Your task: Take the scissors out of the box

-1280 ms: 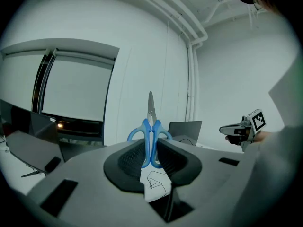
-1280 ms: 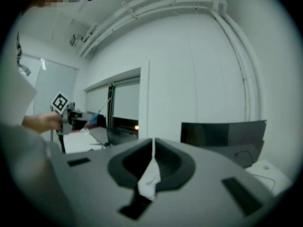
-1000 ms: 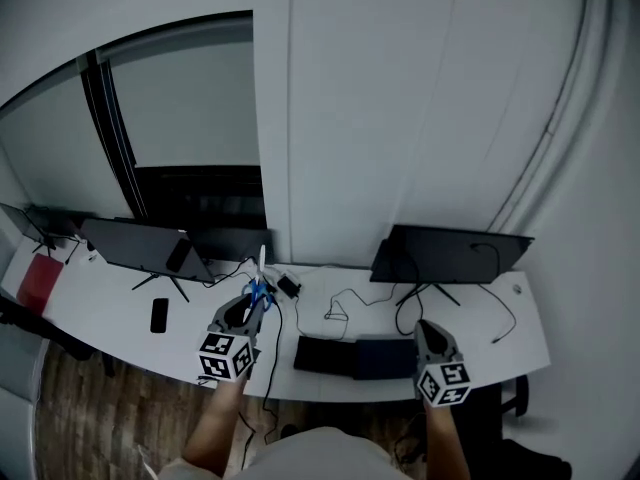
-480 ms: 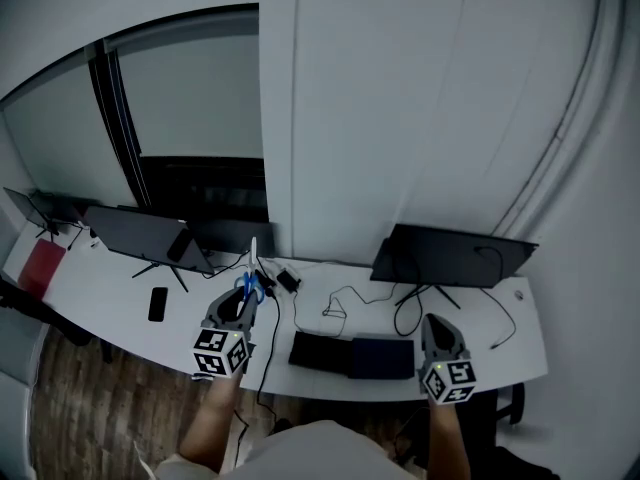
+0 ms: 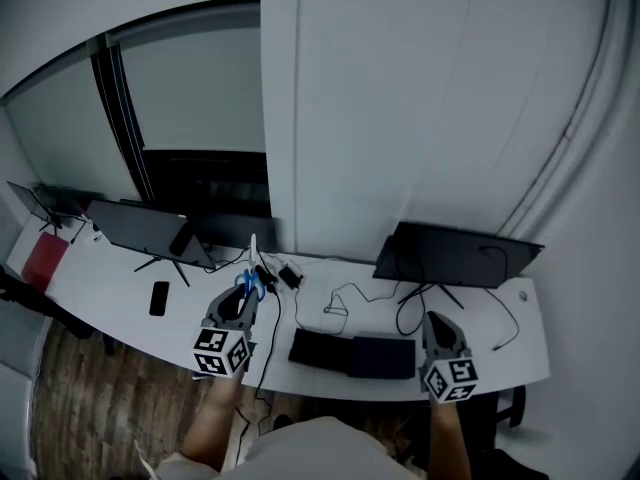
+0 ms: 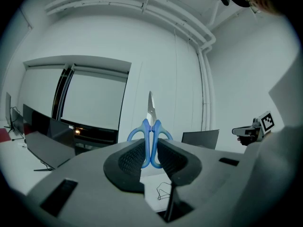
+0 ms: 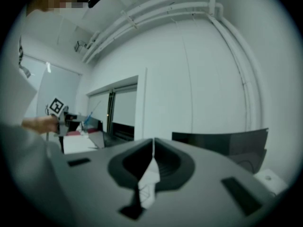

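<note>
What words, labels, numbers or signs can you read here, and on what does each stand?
No readable text anywhere.
Left marker cube: black-and-white square patterns, no letters.
Right marker cube: the same.
Scissors: no print visible.

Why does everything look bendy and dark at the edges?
Head view: the wide lens bows the desk and the room is dim. Left gripper view: black round corners, but the scissors look sharp. Right gripper view: black corners too, softer, and the pipes curve.
</note>
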